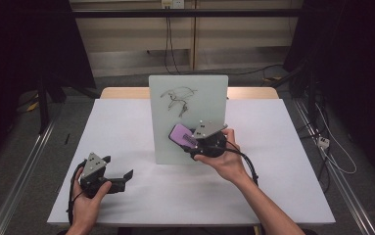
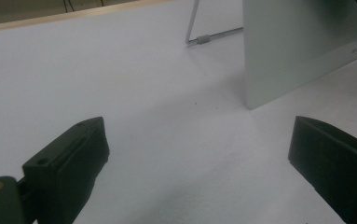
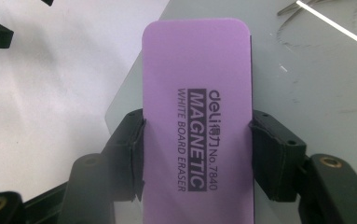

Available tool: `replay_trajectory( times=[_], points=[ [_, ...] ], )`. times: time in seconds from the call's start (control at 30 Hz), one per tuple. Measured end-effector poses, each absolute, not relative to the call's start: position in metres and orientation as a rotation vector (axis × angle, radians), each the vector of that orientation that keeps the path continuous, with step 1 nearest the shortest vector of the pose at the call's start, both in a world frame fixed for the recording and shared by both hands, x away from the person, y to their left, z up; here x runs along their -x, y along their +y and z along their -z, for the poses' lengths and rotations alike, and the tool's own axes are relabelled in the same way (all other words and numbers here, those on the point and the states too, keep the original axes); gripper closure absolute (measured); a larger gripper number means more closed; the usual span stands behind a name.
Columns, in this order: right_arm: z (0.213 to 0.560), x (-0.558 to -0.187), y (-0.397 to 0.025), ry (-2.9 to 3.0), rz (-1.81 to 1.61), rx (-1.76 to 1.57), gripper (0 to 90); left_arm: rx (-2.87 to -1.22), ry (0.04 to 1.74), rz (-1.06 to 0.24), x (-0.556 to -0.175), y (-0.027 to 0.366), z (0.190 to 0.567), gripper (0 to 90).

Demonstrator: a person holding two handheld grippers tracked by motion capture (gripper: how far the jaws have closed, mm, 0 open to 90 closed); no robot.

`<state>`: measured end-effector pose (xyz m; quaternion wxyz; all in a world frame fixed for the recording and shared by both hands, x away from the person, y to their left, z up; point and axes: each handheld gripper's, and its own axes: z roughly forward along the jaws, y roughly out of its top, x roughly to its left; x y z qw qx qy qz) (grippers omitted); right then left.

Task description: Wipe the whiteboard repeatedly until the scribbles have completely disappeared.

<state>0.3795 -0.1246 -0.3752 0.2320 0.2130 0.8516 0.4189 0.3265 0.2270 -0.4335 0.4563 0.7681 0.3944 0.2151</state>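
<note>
— What are your right tongs point(image 1: 191, 138) doing?

— They are clamping the purple whiteboard eraser point(image 3: 197, 116) across its two long edges, jaws closed snugly on its lower half. I am holding it flat against the small whiteboard point(image 1: 190, 98), low on the panel, below the dark scribbles point(image 1: 176, 100).

— And the left tongs point(image 1: 119, 176)?

— They are resting near the front left of the surface point(image 1: 126, 127), jaws spread wide and carrying nothing. In the left gripper view the board's lower corner point(image 2: 302, 51) and its wire stand point(image 2: 204, 39) are sitting well ahead of them.

— How is the eraser going to handle?

— I am judging it light, with a stiff plastic back and probably a soft felt face. It is labelled magnetic, so it may be clinging slightly to the panel as it slides. The smooth sides could slip under a hard push, so gripping mid-length across the narrow width seems right.

— Anything worrying you?

— The board is standing propped and unsteadied. Pressing hard could tip or shove it backwards, so I am favouring light, even pressure.
</note>
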Motion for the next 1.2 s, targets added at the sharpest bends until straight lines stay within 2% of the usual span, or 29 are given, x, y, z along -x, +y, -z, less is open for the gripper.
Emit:
replay_trajectory(
  times=[0.17, 0.6, 0.9, 1.2],
  points=[
    [0.369, -0.38, -0.128, 2.311, -1.155, -0.588, 41.7, -1.895, 0.974, -0.529, -0.326, 0.227, 0.434, 4.7],
    [0.32, -0.391, -0.165, 2.16, -1.171, -0.659, 41.7, -1.897, 0.972, -0.529, -0.326, 0.228, 0.433, 4.7],
    [0.292, -0.401, -0.169, 2.084, -1.205, -0.673, 41.7, -1.896, 0.971, -0.533, -0.325, 0.228, 0.433, 4.7],
    [0.298, -0.402, -0.153, 2.12, -1.199, -0.661, 41.7, -1.893, 0.973, -0.538, -0.325, 0.228, 0.433, 4.7]
  ],
)
